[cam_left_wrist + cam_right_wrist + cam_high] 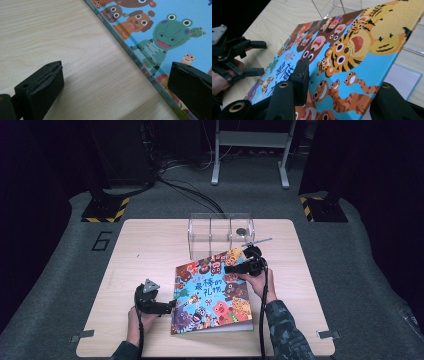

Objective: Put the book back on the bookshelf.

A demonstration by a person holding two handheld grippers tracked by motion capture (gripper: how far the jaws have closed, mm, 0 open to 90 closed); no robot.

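One picture book (212,292) lies on the surface (150,245), near a clear box (220,234) at the far side. Its hard cover looks stiff, flat and glossy, so it will likely slip under the pads yet hold its shape when lifted by an edge; thin as a board, the cover is best taken at its free right edge, away from the spine.

The right hand-held gripper (234,268) is clamped on the cover's far right corner, one jaw above and one beneath; in the right gripper view the cover (362,50) tilts up off the page (404,80) below. The left hand-held gripper (167,306) sits just beside the spine at the book's near left, jaws apart. In the left gripper view they straddle the spine edge (140,62), gripping nothing.
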